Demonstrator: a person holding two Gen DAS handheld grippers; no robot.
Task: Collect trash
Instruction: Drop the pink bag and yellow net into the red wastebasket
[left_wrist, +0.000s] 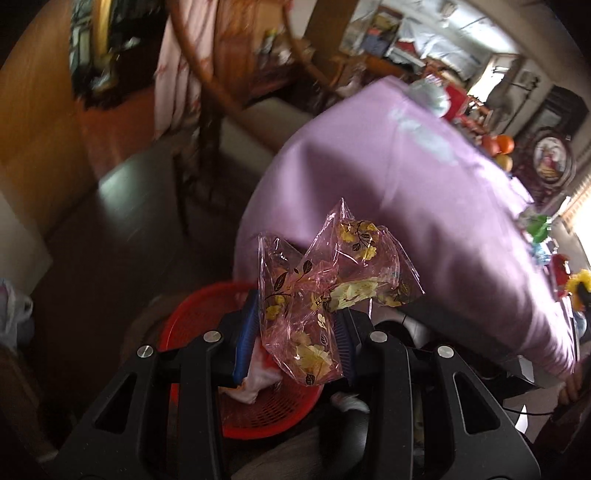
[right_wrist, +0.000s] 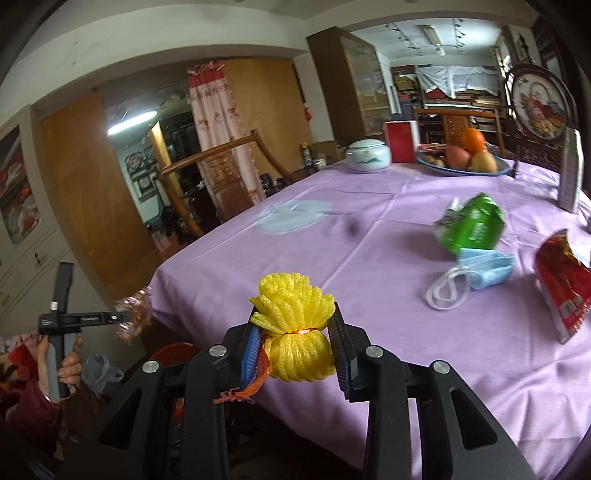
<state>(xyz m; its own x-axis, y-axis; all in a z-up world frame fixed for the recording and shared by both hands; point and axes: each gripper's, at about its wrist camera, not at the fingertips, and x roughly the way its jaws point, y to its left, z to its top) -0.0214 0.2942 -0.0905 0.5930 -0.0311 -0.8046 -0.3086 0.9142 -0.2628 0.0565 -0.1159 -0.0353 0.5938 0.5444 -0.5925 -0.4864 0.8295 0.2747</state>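
So we've got the left gripper (left_wrist: 295, 328) out past the bench edge, jaws clamped on a crinkly pink wrapper (left_wrist: 325, 295) with a yellow flower print. It's hanging right over a red basket (left_wrist: 266, 410) down on the floor, and there's already some white crumpled stuff (left_wrist: 255, 384) sitting in that basket. The purple cloth (left_wrist: 406, 192) of the bench fills the right side of the left wrist view, a bit blurry.

The right gripper (right_wrist: 295, 343) is over the near edge of the bench (right_wrist: 369, 258), jaws squeezed on a yellow foam net (right_wrist: 295, 332), with an orange mesh scrap (right_wrist: 247, 387) dangling off its left finger. From this side we can also see the left gripper (right_wrist: 122, 316) off to the left with the wrapper (right_wrist: 135, 314) in it, and the basket (right_wrist: 173, 350) peeking out below.

Still lying on the cloth to the right: a crushed green carton (right_wrist: 472, 225), a blue face mask (right_wrist: 480, 273) just in front of it, and a red snack bag (right_wrist: 565, 288) near the right edge. Further back there's a fruit bowl (right_wrist: 461, 170), a white lidded jar (right_wrist: 367, 155) and a red box (right_wrist: 400, 142).
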